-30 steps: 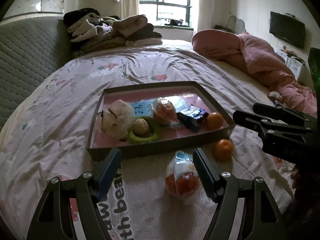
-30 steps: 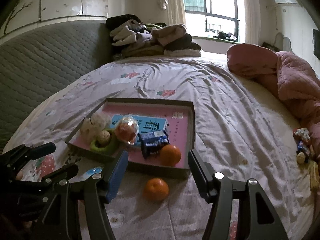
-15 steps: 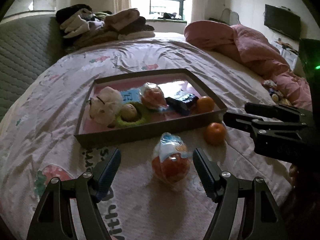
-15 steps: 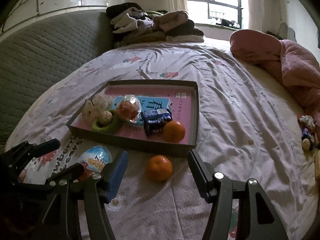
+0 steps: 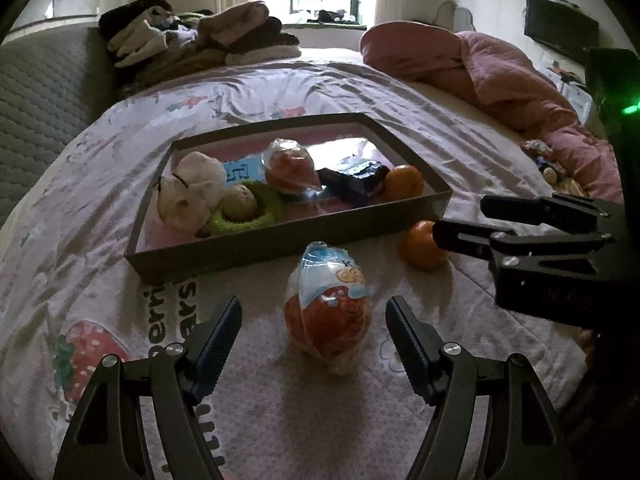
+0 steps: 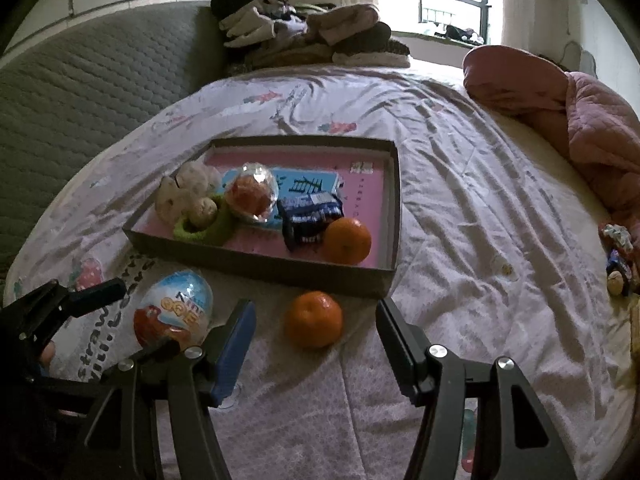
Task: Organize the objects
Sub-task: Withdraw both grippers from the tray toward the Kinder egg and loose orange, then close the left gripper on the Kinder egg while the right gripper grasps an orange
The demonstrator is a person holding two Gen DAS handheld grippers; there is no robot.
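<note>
Daylight from the window fell across a bedsheet printed with strawberries, where both grippers had sunk closer over the last second, so the loose items now sat larger between their fingers. Left gripper stood with jaws wide apart and empty, the wrapped toy egg lying on the sheet between the fingers, touched by neither. Right gripper was likewise spread and holding nothing, the loose mandarin framed between its tips. That descent suggested each was lining up a grasp, so two pickups looked near. Just beyond lay the shallow box, which held one mandarin, one dark blue snack packet, one wrapped ball, one white plush and one small round toy in a green ring. Counted overall: two mandarins, one egg, one box, two grippers
</note>
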